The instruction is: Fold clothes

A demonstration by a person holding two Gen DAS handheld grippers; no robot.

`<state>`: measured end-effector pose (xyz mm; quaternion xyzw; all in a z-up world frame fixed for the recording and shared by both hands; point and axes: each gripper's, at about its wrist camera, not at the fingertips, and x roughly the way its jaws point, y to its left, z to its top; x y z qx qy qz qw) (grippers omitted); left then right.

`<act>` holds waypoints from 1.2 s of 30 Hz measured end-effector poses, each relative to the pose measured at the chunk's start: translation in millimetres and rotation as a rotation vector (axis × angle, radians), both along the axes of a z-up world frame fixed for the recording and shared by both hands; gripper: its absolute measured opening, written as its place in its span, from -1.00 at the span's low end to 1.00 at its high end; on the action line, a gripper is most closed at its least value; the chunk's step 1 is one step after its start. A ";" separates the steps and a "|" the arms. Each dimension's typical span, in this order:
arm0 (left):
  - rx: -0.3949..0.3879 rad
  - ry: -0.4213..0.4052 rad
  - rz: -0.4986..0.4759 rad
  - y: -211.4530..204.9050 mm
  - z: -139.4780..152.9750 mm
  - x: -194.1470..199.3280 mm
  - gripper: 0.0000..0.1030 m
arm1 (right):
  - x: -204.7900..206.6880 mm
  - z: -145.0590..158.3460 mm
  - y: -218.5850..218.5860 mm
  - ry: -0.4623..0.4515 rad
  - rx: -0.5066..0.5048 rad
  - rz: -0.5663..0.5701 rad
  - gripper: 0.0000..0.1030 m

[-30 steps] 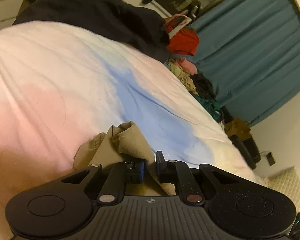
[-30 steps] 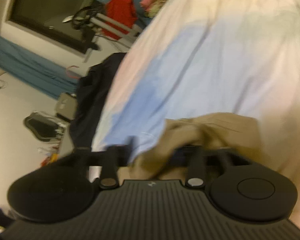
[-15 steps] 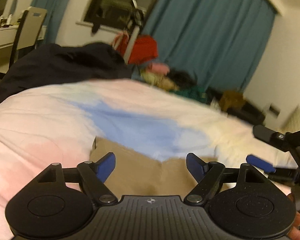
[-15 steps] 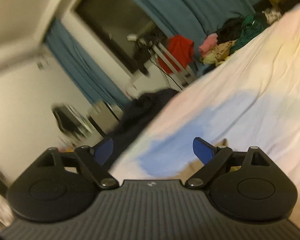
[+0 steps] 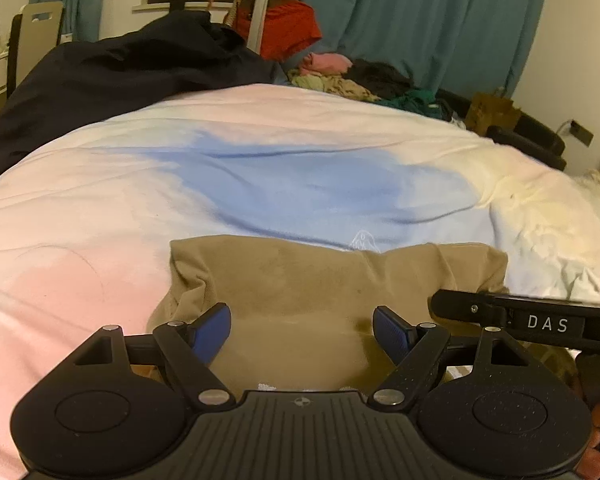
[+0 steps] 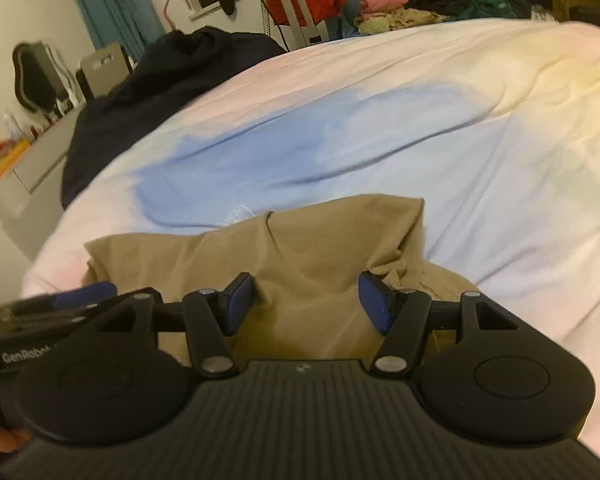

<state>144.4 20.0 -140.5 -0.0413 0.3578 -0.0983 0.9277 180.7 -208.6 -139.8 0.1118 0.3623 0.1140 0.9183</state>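
Note:
A tan garment lies folded on the pastel bedspread, its far edge straight with a small bunch at each corner. My left gripper hovers over its near part, open, blue pads clear of the cloth. Beside it on the right is the black side bar of the other gripper, with a hand below it. In the right wrist view the tan garment lies below my right gripper. Its jaws are closing, with cloth under the gap but not pinched. The left gripper's blue pad shows at the left.
A dark navy garment is heaped at the bed's far left corner. Beyond the bed lie a pile of clothes, a red garment on a rack and teal curtains. A chair stands far left.
The left gripper, shut on bunched tan cloth a second ago, has opened. Both grippers rolled level and the garment now lies flat. The right jaws stand narrower than half a second ago.

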 end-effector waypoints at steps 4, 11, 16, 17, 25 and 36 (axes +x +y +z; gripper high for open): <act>0.030 -0.016 -0.008 -3.4 1.1 -4.6 0.55 | 0.4 -0.4 2.9 -0.006 -0.018 0.002 0.20; 0.001 -0.087 0.005 -2.1 27.6 -35.9 0.52 | -33.9 27.6 -1.5 -0.080 0.013 0.000 0.21; 0.032 -0.128 -0.001 -8.9 42.1 -79.2 0.52 | -82.6 60.6 -8.0 -0.152 0.006 0.012 0.22; 0.033 -0.131 0.001 -9.9 42.7 -86.4 0.52 | -89.8 63.4 -8.0 -0.147 0.003 0.019 0.22; 0.088 -0.095 -0.007 -23.6 33.1 -111.0 0.52 | -105.7 40.2 -10.2 -0.018 -0.070 -0.008 0.21; 0.113 -0.003 0.030 -20.9 23.6 -112.9 0.55 | -93.5 12.9 -9.4 0.069 -0.090 -0.012 0.21</act>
